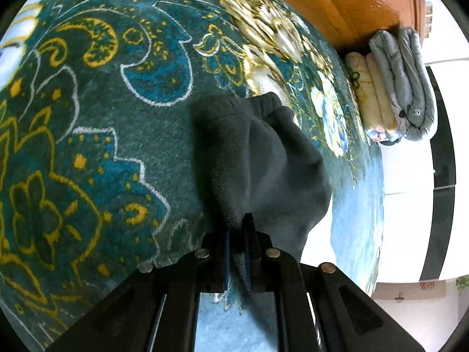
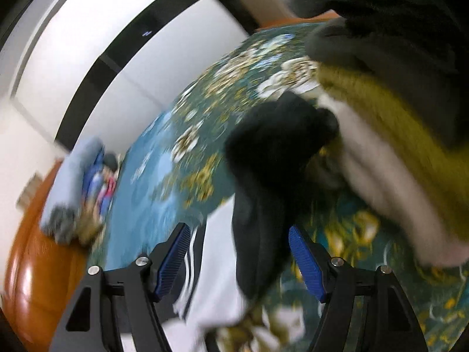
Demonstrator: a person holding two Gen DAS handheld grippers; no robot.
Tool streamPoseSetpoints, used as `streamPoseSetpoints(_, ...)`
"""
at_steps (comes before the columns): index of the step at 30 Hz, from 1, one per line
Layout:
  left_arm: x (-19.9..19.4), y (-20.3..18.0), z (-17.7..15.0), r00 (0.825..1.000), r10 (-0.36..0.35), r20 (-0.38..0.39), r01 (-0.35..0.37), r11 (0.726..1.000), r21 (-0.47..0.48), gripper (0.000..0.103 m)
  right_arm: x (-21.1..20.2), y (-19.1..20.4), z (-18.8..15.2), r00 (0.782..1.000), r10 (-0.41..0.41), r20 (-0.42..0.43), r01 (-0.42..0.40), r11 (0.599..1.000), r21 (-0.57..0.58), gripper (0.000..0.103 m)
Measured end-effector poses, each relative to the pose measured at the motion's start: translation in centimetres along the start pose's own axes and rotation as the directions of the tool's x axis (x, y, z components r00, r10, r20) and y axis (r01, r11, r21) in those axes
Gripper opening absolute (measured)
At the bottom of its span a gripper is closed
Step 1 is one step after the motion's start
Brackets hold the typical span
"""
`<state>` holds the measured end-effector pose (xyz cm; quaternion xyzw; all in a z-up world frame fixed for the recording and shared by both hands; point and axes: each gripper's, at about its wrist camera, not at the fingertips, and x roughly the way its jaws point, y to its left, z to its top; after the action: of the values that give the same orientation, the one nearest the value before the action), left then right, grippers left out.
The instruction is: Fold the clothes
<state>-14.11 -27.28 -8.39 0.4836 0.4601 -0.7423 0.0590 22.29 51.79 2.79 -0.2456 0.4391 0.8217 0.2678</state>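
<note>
A dark fleece garment (image 1: 263, 158) hangs over the teal floral blanket (image 1: 88, 117), pinched in the left tool (image 1: 238, 228); the right tool (image 2: 237, 261) gapes wide around blurred dark cloth (image 2: 263, 205). Folded bedding (image 1: 392, 88) lies beside the wooden headboard (image 1: 351, 0); no writing is legible

The right gripper (image 2: 239, 259) is being held wide open over the patterned blanket (image 2: 164, 193). A black garment (image 2: 269, 158) is being seen hanging between its blue pads (image 2: 306, 264), blurred.
</note>
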Motion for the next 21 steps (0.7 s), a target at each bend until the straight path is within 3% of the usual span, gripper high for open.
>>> streamPoseSetpoints(6, 0.6, -0.5, 0.8, 0.999, 0.044, 0.003, -0.044, 0.999, 0.000, 0.008, 2.8, 0.4, 3.5, 1.000, 0.004, 0.017, -0.005, 0.998, 0.070, 0.074)
streamPoseSetpoints(11, 0.7, -0.6, 0.8, 0.999, 0.054, 0.006, -0.054, 0.999, 0.001, 0.008, 3.0, -1.0, 4.9, 0.996, -0.071, 0.048, 0.062, 0.983, 0.173, 0.072)
streamPoseSetpoints(13, 0.8, -0.5, 0.8, 0.999, 0.049, 0.003, -0.049, 0.999, -0.002, 0.008, 2.8, -1.6, 5.4, 0.994, -0.100, 0.037, 0.092, 0.978, 0.185, 0.050)
streamPoseSetpoints(14, 0.8, -0.5, 0.9, 0.999, 0.045, 0.000, -0.045, 0.999, -0.004, 0.008, 2.7, -1.9, 5.7, 0.993, -0.115, 0.030, 0.107, 0.976, 0.189, 0.029)
streamPoseSetpoints(15, 0.8, -0.4, 0.9, 0.999, 0.040, -0.004, -0.040, 0.999, -0.006, 0.008, 2.6, -2.2, 5.9, 0.991, -0.128, 0.024, 0.122, 0.974, 0.193, 0.019)
streamPoseSetpoints(18, 0.8, -0.1, 1.1, 1.000, 0.024, -0.018, -0.024, 1.000, -0.014, 0.008, 0.7, -0.5, 6.1, 0.991, -0.115, 0.063, 0.105, 0.985, 0.137, 0.010)
streamPoseSetpoints(21, 0.8, 0.1, 1.2, 1.000, 0.008, -0.026, -0.009, 1.000, -0.018, 0.008, -1.6, 2.1, 6.1, 0.989, -0.081, 0.121, 0.074, 0.995, 0.060, 0.010)
